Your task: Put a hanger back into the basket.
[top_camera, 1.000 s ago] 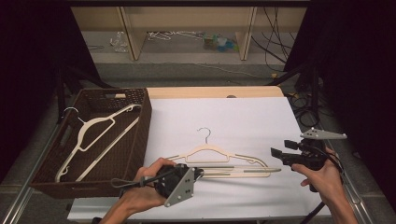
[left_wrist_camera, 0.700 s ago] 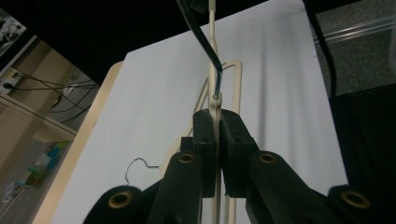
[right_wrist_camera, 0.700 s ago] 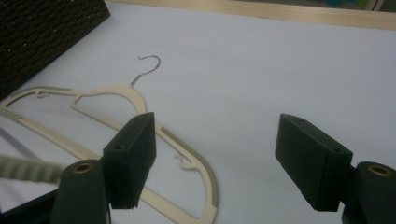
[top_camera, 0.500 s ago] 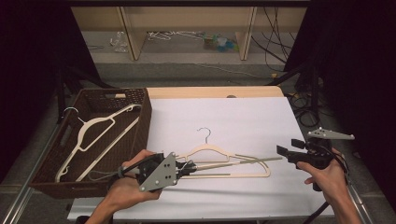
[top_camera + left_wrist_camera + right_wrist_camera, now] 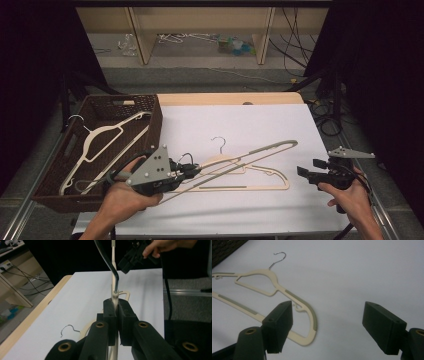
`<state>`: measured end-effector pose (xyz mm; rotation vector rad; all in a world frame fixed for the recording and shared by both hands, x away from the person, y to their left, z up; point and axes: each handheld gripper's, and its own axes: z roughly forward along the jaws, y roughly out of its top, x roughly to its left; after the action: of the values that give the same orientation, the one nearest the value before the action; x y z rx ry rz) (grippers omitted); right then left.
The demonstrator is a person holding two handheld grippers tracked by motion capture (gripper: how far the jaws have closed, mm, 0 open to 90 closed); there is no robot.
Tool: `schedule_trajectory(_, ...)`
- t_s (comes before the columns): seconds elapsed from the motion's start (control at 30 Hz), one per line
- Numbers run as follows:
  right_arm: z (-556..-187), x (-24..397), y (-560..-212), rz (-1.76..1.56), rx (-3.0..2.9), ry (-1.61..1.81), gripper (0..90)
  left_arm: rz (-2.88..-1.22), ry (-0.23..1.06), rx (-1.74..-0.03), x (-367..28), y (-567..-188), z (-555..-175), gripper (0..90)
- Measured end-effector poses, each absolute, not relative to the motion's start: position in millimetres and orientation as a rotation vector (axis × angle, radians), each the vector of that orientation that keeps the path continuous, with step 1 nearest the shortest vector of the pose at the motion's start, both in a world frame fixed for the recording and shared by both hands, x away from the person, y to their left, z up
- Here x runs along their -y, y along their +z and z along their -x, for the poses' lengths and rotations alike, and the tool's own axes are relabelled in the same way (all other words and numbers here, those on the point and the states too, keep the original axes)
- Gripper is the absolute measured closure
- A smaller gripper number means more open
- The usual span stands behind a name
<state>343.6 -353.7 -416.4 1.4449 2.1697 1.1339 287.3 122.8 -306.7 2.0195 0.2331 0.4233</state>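
Just below centre of the high view, the raised hanger (image 5: pixel 250 159) slants up toward the right, one end pinched tight between the jaws of the left gripper (image 5: pixel 196 170) and its far loop lifted clear of the white table (image 5: pixel 240 125). A second hanger (image 5: pixel 252 179) lies flat beneath it, hook toward the top of the frame, partly crossed by the first. In the left gripper view the pinched hanger (image 5: pixel 114 277) runs off the top edge, so its far end is cut off. At lower right, the right gripper (image 5: pixel 306 174) hovers with its jaws spread and nothing between them; they have just been opening. A basket (image 5: pixel 150 107) at left holds more hangers (image 5: pixel 100 135), their lower ends hard to make out. Bare white table lies open across the upper right.
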Motion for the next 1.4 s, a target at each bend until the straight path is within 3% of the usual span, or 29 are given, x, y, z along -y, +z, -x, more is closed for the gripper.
schedule_trajectory(0.4,-340.0,325.4,-425.4,-1.340,-2.253,1.134,25.1,-1.874,0.326,-0.423,-154.3,-273.2,-309.3,85.7)
schedule_trajectory(0.87,-337.7,314.9,-430.6,-1.278,-2.329,1.084,24.2,-1.772,0.426,-0.558,-214.1,-208.9,-325.6,85.7)
schedule_trajectory(1.1,-337.4,315.4,-429.6,-1.285,-2.324,1.075,24.2,-1.768,0.521,-0.664,-253.5,-211.7,-335.2,85.7)
schedule_trajectory(1.2,-337.8,316.2,-430.7,-1.267,-2.339,1.066,24.2,-1.796,0.608,-0.734,-280.3,-225.4,-343.5,85.7)
schedule_trajectory(1.4,-336.0,313.4,-430.1,-1.310,-2.357,1.046,24.2,-1.819,0.637,-0.836,-313.4,-253.4,-355.4,85.7)
